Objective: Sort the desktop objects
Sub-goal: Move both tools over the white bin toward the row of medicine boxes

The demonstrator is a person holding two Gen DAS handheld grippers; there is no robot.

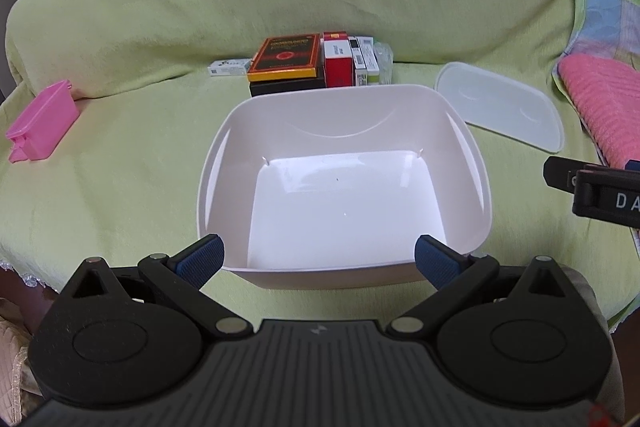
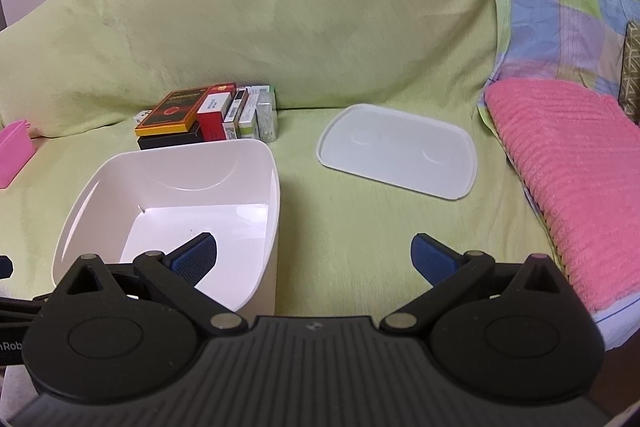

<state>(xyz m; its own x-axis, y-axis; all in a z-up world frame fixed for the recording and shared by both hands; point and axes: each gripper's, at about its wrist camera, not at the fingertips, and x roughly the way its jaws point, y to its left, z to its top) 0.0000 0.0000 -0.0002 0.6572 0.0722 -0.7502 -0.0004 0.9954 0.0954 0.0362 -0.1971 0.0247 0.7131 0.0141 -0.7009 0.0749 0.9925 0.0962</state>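
On a green-draped sofa (image 1: 160,7), both grippers, left (image 1: 318,259) and right (image 2: 314,257), gape empty before an empty bin (image 1: 476,163); boxes (image 1: 316,63) behind suit one-at-a-time, flat-sided grips.

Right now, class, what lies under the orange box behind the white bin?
The orange box rests on a black box, partly hidden by the white bin's rim. Anything beneath that is covered.
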